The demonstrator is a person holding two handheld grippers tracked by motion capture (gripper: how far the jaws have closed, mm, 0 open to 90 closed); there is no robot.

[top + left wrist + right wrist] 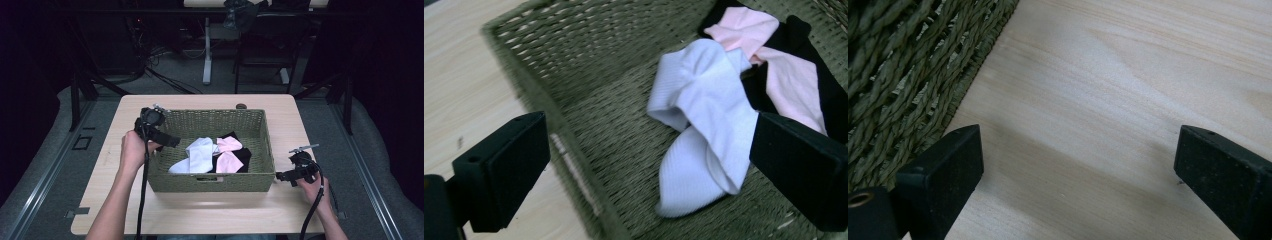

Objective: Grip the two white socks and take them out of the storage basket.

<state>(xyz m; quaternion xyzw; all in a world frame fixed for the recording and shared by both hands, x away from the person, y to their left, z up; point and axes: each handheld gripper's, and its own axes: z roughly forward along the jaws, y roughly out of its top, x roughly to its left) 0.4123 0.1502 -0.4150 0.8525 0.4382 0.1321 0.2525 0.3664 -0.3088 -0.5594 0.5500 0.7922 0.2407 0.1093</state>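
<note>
Left gripper [172, 141] hung over the basket's [212, 180] left rim, jaws spread wide and empty, tipped down toward the white sock [704, 125] lying inside the basket next to the pink [769, 65] and black ones. Right gripper [280, 176] sat low just right of the basket, jaws also wide apart over bare light-wood tabletop [1128, 100]. Beyond the basket: grey floor, dark room.
</note>
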